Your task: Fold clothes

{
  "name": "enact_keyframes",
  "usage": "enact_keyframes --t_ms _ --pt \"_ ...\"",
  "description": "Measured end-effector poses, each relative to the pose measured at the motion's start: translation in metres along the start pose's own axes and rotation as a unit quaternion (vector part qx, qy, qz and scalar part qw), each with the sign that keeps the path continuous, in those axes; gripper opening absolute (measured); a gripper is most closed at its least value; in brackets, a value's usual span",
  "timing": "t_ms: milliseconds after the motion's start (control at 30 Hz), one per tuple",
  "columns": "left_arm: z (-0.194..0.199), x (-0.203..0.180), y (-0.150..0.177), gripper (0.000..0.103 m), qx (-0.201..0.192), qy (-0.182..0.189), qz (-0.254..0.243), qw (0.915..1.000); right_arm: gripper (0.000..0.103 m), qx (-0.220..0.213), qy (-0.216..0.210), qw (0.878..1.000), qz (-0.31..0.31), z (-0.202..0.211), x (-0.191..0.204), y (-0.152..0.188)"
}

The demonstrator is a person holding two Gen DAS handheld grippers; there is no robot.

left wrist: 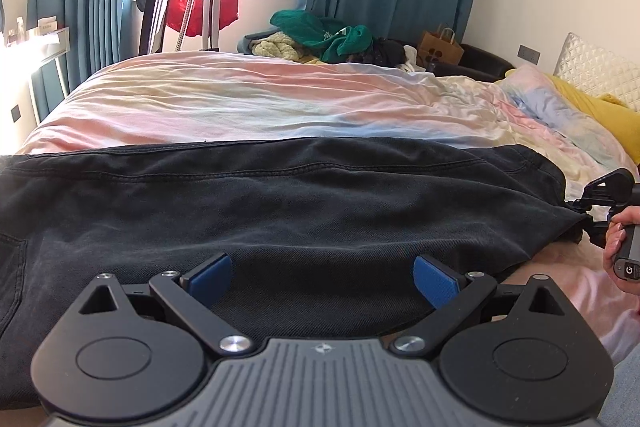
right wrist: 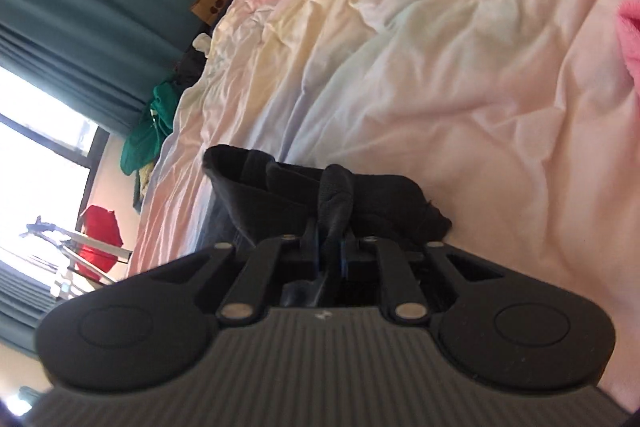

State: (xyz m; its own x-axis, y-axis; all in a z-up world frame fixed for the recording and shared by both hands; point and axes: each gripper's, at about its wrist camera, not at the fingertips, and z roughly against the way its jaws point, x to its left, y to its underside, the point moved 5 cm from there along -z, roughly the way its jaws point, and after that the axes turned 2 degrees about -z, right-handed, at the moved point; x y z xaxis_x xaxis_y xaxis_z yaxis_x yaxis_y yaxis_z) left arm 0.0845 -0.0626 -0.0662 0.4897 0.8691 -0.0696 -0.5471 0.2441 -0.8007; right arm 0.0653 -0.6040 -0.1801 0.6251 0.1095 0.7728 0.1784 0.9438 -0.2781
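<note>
My left claw (left wrist: 323, 277) gapes wide above black trousers (left wrist: 280, 211) on the bed (left wrist: 240, 95); my right claw (right wrist: 329, 247) pinches their bunched end.

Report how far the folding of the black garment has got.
Done: the black garment lies spread across the bed, apparently doubled lengthwise. In hand: the right gripper is shut on one end of it, bunching the cloth. The left gripper is open over the near edge, gripping nothing. Left: no crosswise fold shows yet, and the clothes pile beyond the bed waits.

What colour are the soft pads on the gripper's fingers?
Blue pads on the left hand-held gripper, clearest in the left wrist view.
</note>
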Motion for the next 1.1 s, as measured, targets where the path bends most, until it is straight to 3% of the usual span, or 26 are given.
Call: enact_keyframes --t_ms 133,233,300,367,400,567,667,867,1000,1033,1067,1100 --pt "-0.005 0.002 0.006 0.099 0.007 -0.012 0.004 0.9999 0.015 -0.013 -0.011 0.999 -0.05 0.013 -0.01 0.002" --pt "-0.009 0.008 0.008 0.099 0.013 -0.018 0.02 0.9995 0.022 -0.025 -0.012 0.997 -0.069 0.026 -0.01 0.006" --pt "-0.011 0.013 0.01 0.099 0.016 -0.02 0.036 0.999 0.039 -0.024 -0.022 0.997 -0.071 0.037 -0.008 0.012" --pt "-0.014 0.019 0.011 0.099 0.018 -0.022 0.052 0.9983 0.078 -0.012 -0.035 0.995 -0.089 0.043 -0.011 0.022" --pt "-0.014 0.022 0.01 0.099 0.015 -0.026 0.058 0.9979 0.087 0.0 -0.038 0.994 -0.1 0.045 -0.013 0.028" --pt "-0.011 0.038 0.007 0.099 -0.007 -0.053 0.084 0.995 0.09 0.056 -0.043 0.986 -0.149 0.03 -0.022 0.046" --pt "-0.014 0.049 0.003 0.099 -0.012 -0.076 0.094 0.9926 0.095 0.069 -0.022 0.988 -0.133 0.01 -0.013 0.046" --pt "-0.027 0.073 -0.001 0.099 -0.012 -0.129 0.112 0.9852 0.094 0.09 -0.05 0.993 -0.058 -0.038 0.014 0.033" --pt "-0.032 0.075 0.001 0.099 -0.012 -0.136 0.115 0.9839 0.094 0.08 -0.058 0.994 -0.042 -0.06 0.021 0.028" --pt "-0.033 0.075 0.002 0.099 -0.012 -0.138 0.111 0.9841 0.084 0.073 -0.06 0.995 -0.033 -0.062 0.024 0.026" --pt "-0.034 0.074 0.002 0.099 -0.011 -0.14 0.106 0.9843 0.061 0.066 -0.06 0.996 -0.023 -0.064 0.028 0.024" --pt "-0.034 0.073 0.004 0.099 -0.011 -0.142 0.103 0.9844 0.05 0.063 -0.055 0.996 -0.012 -0.065 0.029 0.023"
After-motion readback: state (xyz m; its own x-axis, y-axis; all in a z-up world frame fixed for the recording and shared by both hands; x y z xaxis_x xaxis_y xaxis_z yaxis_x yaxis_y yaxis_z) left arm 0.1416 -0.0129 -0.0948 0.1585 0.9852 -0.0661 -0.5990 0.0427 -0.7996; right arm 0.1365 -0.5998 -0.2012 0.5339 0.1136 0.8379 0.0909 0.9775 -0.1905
